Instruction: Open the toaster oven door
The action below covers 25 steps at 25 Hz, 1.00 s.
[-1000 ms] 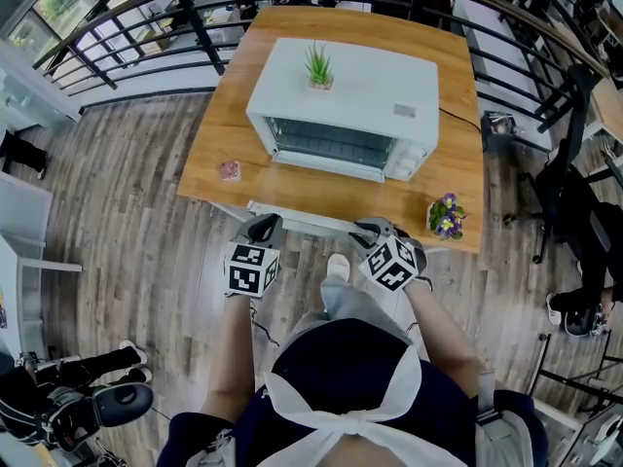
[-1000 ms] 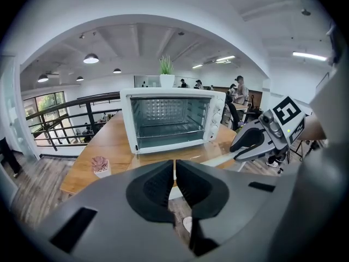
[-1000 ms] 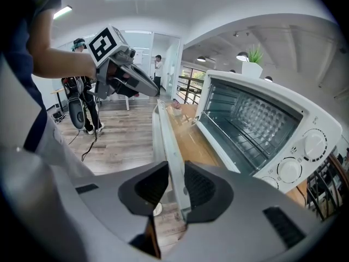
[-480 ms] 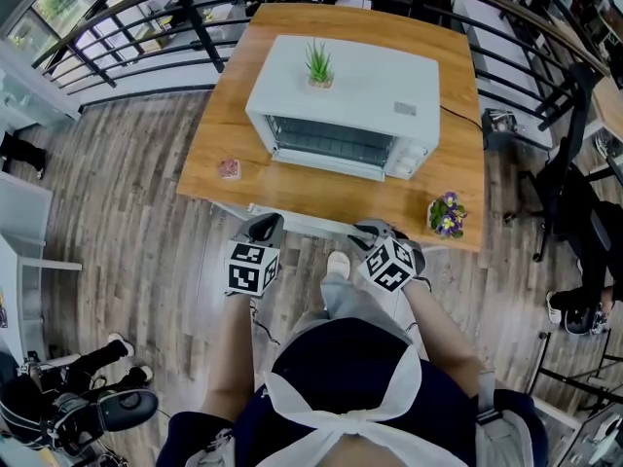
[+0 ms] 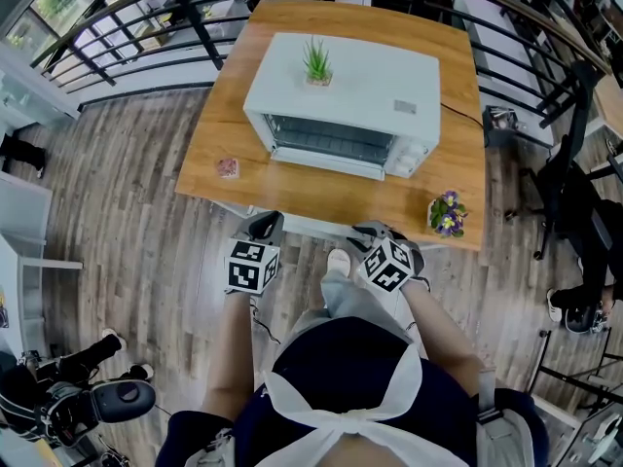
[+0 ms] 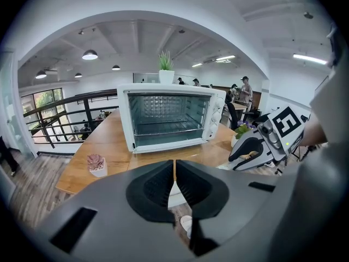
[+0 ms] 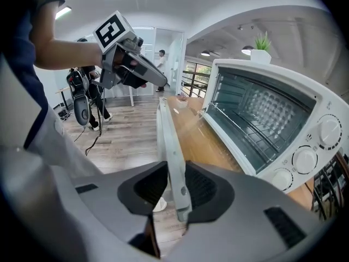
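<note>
The white toaster oven (image 5: 341,95) stands on the wooden table (image 5: 321,191), its inside (image 6: 166,119) showing. Its glass door hangs folded down flat, with the white handle bar (image 5: 304,221) out at the table's front edge. My right gripper (image 5: 371,230) is shut on that handle (image 7: 168,130), which runs between the pads at its right end. My left gripper (image 5: 265,225) hovers by the handle's left end, shut and holding nothing (image 6: 174,174). Each gripper shows in the other's view: the right gripper (image 6: 262,143) and the left gripper (image 7: 131,64).
A small pink succulent pot (image 5: 228,168) sits at the table's left front, a purple flower pot (image 5: 446,214) at its right front. A green plant (image 5: 317,66) stands on the oven. Black railings (image 5: 146,37) run behind the table; a chair (image 5: 574,212) is at the right.
</note>
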Tool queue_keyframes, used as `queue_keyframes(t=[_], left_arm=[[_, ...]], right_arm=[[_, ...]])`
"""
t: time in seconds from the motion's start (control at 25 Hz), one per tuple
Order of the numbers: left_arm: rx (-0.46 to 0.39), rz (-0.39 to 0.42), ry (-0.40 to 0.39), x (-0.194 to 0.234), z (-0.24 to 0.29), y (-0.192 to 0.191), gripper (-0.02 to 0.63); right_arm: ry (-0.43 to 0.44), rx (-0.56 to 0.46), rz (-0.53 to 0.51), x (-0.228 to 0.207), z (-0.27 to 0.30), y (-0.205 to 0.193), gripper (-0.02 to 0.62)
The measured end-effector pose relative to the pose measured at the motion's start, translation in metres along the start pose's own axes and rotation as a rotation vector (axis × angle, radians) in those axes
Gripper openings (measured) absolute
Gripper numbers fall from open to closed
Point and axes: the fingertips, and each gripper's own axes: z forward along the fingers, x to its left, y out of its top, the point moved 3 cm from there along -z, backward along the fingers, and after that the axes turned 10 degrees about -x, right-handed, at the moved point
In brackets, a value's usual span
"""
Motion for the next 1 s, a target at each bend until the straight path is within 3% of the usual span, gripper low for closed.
queue_keyframes(t=[1.0], left_arm=[[0.012, -0.015, 0.0, 0.001, 0.004, -0.005, 0.031]], right_arm=[[-0.007, 0.074, -0.036, 0.013, 0.018, -0.023, 0.112]])
